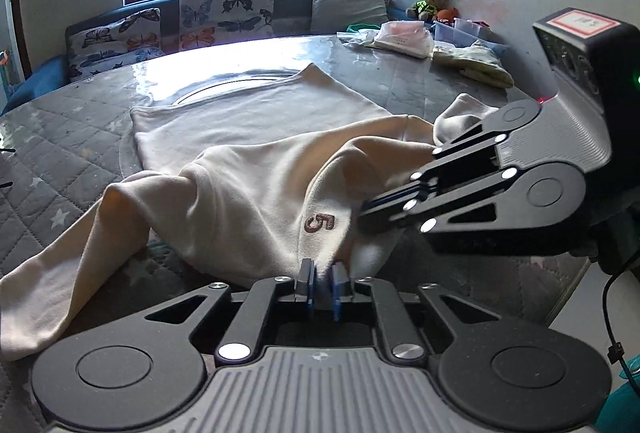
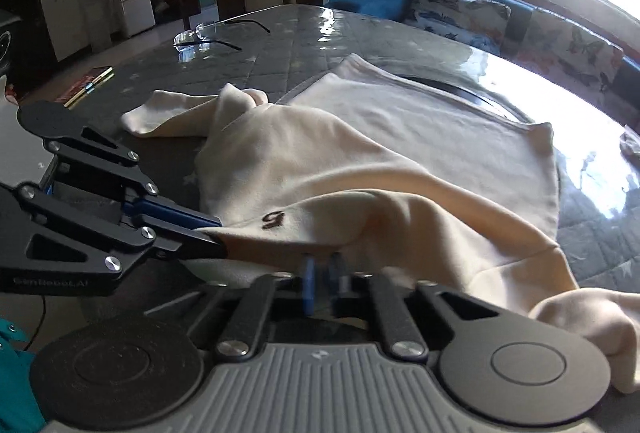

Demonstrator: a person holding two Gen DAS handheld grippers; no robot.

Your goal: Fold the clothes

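A cream sweater (image 1: 256, 137) is lying spread on the quilted grey table (image 1: 60, 161), its near edge lifted into a ridge, a brown "5" (image 1: 319, 223) showing on it. The left gripper (image 1: 323, 279) is pinching that raised edge, fingers clenched on the fabric. The right gripper (image 2: 320, 273) is gripping the same edge just beside it. A pair of glasses (image 2: 208, 35) is lying farther off on the table.
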